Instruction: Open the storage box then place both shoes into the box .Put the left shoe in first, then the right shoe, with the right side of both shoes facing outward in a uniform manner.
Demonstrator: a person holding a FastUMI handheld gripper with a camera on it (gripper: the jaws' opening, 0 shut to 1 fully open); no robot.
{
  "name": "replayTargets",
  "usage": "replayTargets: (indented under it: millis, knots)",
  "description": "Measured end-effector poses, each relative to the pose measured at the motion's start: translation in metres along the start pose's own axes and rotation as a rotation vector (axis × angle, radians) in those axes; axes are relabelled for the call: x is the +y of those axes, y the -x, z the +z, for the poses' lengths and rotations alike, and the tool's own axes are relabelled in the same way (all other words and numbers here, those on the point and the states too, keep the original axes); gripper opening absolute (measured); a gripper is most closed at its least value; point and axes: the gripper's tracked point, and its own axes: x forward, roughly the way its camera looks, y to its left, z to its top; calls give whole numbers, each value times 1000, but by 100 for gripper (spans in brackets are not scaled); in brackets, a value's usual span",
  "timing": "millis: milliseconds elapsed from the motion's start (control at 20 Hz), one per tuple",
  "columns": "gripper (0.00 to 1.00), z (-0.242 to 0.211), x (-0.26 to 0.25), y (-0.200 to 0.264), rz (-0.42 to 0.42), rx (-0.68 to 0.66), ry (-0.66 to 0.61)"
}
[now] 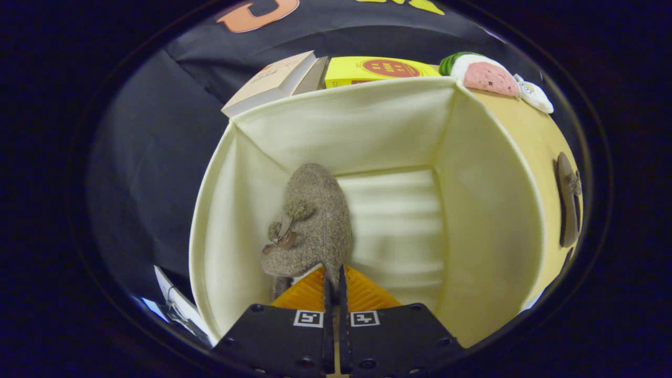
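While the gripper (334, 273) hung over the open cream fabric storage box (488, 220), its two fingers stood drawn together with barely a slit between them, pinching the rear edge of a grey-brown felt shoe (315, 220). The shoe pointed toe-first into the box, close to the left wall, with a small pompom tie on its upper. Its toe seemed to reach the floor of the box, though the fisheye bend made that hard to judge. By the look of it, the first placing was in hand: the box was already open and one shoe was inside. The next move would call for letting go cleanly so the shoe settled against the wall, then fetching the other shoe. Whether this was the left shoe, and which side faced outward, could not be told. The heel was hidden behind the fingers. Beyond the box lay a book (273, 84), a yellow carton (378, 71) and a plush toy (485, 73), each partly cut off by the rim.
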Motion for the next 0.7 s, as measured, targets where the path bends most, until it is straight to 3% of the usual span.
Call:
replayTargets:
  millis: [50, 100, 150, 500, 700]
  knots:
    - [5, -1, 1, 2, 11, 5, 1]
    - [23, -1, 1, 4, 15, 6, 8]
    - [24, 1, 1, 8, 27, 1, 14]
    - [79, 7, 0, 78, 41, -115, 167]
    - [93, 16, -21, 134, 12, -239, 237]
